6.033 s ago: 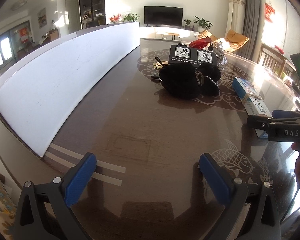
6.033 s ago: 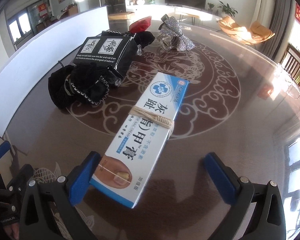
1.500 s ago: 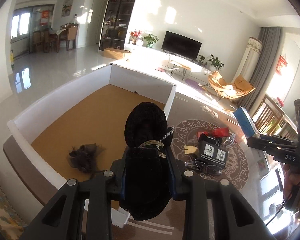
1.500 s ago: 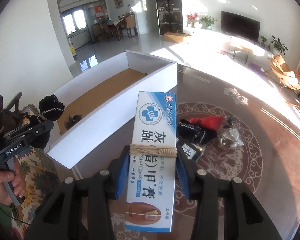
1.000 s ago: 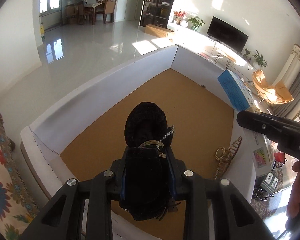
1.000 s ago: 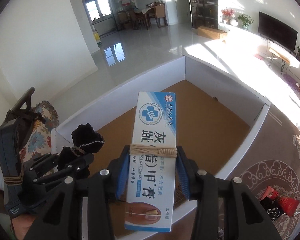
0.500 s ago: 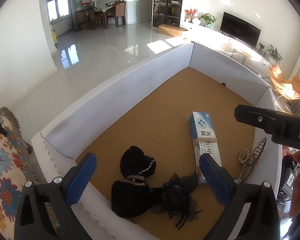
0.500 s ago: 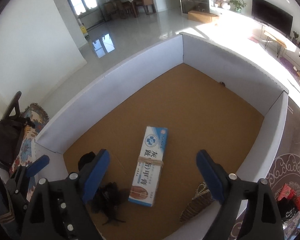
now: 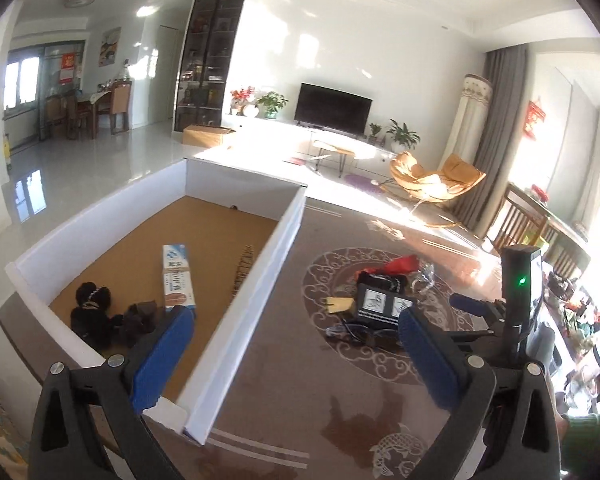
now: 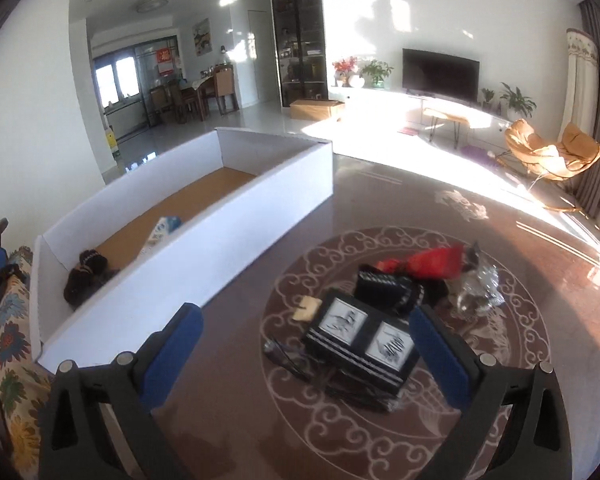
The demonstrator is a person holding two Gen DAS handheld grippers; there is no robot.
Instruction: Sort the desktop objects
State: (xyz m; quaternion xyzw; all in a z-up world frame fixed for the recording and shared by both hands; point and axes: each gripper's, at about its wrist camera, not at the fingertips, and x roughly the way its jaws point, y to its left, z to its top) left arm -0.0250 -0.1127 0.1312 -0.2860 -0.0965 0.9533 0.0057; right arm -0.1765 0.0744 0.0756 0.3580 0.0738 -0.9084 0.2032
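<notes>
Big dark brown table (image 10: 260, 432) with pale swirly ring pattern, shiny in the sun. On its left side, long white cardboard box (image 9: 268, 264) with brown cork-coloured floor, open on top.

Inside the white box, near the close end: long white-and-blue carton (image 9: 177, 276) tied round the middle with tan string, lying flat. Just left of it, fuzzy black pouch (image 9: 90, 312) with a row of little beads. Between pouch and carton, small dark frilly bow (image 9: 140, 318), touching the pouch. By the right wall of the box, thin gold comb-like clip (image 9: 242, 270), leaning along the wall.

Out on the table, in the middle of the swirly ring, a small heap: flat black packet with two white picture squares (image 10: 360, 340), black beaded purse (image 10: 388, 286) just behind it, red shiny wrapper (image 10: 424, 262) behind that, sparkly silver bow (image 10: 478, 292) to the right, little tan tag (image 10: 308, 306) to the left, dark glasses (image 10: 284, 356) at the near left, partly under the packet.

Left gripper (image 9: 294, 360) up above the table by the box corner, blue pads wide apart, holding nothing. Right gripper (image 10: 306, 360) up over the heap, blue pads wide apart too, holding nothing, black packet showing between them.
</notes>
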